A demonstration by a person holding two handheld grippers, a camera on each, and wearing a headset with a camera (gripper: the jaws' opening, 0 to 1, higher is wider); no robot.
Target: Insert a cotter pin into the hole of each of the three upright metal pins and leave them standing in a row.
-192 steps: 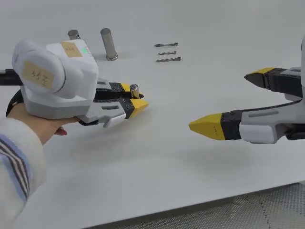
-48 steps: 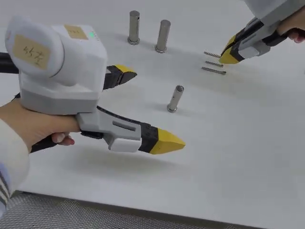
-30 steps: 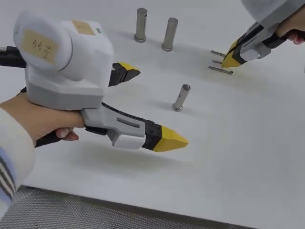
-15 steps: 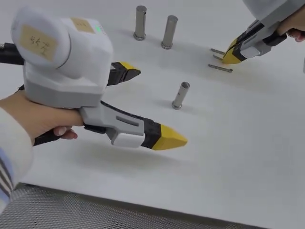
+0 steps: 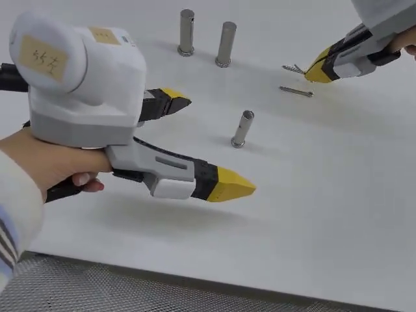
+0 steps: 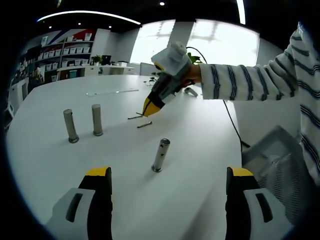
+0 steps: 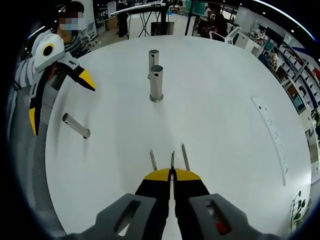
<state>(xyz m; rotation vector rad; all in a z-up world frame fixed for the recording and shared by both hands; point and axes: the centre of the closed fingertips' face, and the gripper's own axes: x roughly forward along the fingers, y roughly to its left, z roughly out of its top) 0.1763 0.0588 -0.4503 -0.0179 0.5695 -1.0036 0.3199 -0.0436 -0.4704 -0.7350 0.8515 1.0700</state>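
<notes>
Two grippers: left gripper (image 6: 168, 172) jaws wide apart, empty; right gripper (image 7: 171, 174) jaws closed, apparently on cotter pin (image 7: 172, 159).

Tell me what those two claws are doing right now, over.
Left gripper open, hovering before the nearest metal pin. Right gripper shut on the middle cotter pin. Two spare cotter pins flat on the table. Nothing in the way.

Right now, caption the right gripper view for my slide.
Right gripper shut on the middle cotter pin of three, metal pins standing beyond on the table.
</notes>
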